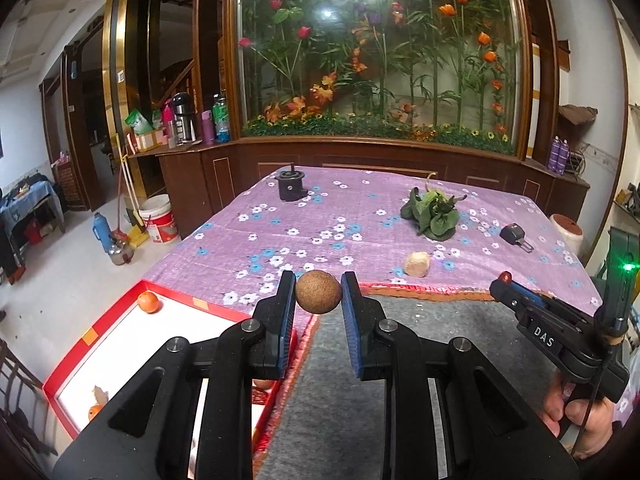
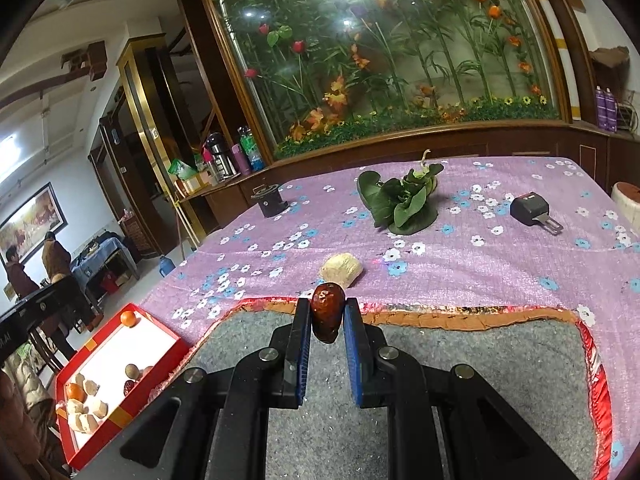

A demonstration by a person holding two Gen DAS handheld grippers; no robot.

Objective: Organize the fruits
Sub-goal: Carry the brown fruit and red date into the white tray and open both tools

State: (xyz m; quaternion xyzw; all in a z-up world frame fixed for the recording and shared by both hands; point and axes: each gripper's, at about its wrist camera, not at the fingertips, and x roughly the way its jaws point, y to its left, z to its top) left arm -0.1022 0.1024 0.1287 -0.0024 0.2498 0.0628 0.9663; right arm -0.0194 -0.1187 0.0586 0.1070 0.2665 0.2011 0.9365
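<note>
My left gripper (image 1: pixel 318 292) is shut on a round brown fruit (image 1: pixel 318 292), held over the table's left edge beside the red box (image 1: pixel 72 364). In the right wrist view my right gripper (image 2: pixel 328 314) is shut on a dark red date (image 2: pixel 328 312) above the grey mat (image 2: pixel 460 380). The right gripper (image 1: pixel 505 280) also shows at the right of the left wrist view, a hand on its grip. The red box (image 2: pixel 92 436) with a white floor holds an orange (image 2: pixel 129 318), a brown ball (image 2: pixel 131 371) and several pale pieces (image 2: pixel 82 414). A pale beige lump (image 2: pixel 342 269) lies on the purple cloth.
A purple flowered cloth (image 2: pixel 480 264) covers the table. On it lie a bunch of green leaves (image 2: pixel 400 200), a black round part (image 2: pixel 270 200) and a black buckle (image 2: pixel 530 210). A wooden cabinet with a plant display stands behind. Two people stand at far left (image 2: pixel 36 264).
</note>
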